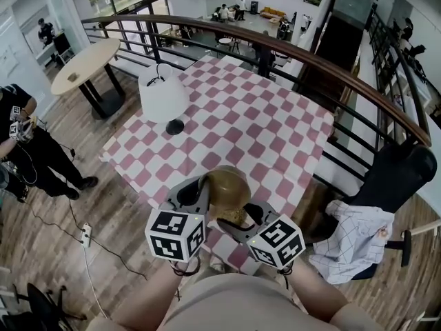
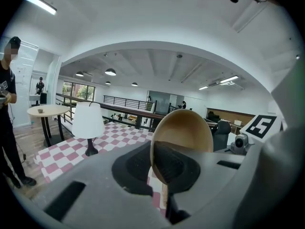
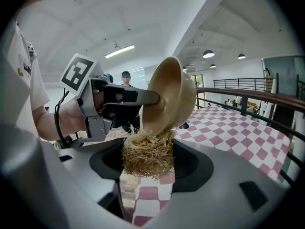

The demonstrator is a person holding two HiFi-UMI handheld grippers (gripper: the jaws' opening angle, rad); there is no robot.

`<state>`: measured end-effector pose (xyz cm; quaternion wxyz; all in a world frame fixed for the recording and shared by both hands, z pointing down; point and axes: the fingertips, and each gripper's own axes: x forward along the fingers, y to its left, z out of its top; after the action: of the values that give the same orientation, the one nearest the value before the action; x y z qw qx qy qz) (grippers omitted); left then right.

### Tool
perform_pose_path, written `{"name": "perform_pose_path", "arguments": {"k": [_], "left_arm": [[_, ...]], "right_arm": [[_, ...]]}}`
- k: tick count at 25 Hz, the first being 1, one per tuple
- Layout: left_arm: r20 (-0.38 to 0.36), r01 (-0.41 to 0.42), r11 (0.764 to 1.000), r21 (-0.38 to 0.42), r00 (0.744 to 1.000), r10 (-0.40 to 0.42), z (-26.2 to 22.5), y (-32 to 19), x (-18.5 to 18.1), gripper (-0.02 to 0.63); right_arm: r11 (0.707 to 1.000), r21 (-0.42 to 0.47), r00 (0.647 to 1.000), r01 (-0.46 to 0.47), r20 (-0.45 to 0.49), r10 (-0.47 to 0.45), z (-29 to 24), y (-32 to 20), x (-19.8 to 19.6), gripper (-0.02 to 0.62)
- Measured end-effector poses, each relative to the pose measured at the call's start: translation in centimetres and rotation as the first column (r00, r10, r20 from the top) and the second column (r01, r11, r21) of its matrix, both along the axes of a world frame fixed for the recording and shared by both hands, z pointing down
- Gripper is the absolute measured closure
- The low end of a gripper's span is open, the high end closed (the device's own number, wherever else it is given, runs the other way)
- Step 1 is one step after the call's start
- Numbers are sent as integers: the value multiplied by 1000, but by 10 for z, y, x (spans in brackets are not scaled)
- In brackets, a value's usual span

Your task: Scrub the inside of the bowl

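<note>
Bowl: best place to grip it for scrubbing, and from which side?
The rim, edge-on, as the left gripper has it: the bowl wall is thin, so one pad sits inside, one outside. Keep the grip away from the scrubber, leaving the hollow free.

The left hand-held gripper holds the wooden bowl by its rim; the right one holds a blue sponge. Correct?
No: the right hand-held gripper holds a straw-coloured fibrous scrubber, not a blue sponge, as the right gripper view shows. The rest is right.
</note>
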<state>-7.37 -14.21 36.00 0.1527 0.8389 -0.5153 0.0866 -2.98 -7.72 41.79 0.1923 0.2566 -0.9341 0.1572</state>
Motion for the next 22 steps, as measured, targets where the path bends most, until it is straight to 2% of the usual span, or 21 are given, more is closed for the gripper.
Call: {"name": "perform_pose_path", "arguments": {"k": [4, 7, 15, 22], "left_arm": [[-42, -31, 1000, -6, 999, 30, -5, 4, 10, 588], [-42, -52, 999, -5, 998, 51, -6, 7, 18, 588], [-12, -37, 999, -10, 999, 37, 1, 6, 8, 588], [9, 2, 1000, -18, 1000, -2, 5, 1, -11, 588]], "right_arm": [[1000, -16, 996, -10, 92, 11, 0, 2, -15, 334], [1000, -15, 992, -4, 128, 6, -1, 4, -26, 334], [999, -16, 992, -46, 115, 47, 7, -1, -18, 334], [995, 47, 991, -91, 105, 85, 0, -12, 9, 334]]}}
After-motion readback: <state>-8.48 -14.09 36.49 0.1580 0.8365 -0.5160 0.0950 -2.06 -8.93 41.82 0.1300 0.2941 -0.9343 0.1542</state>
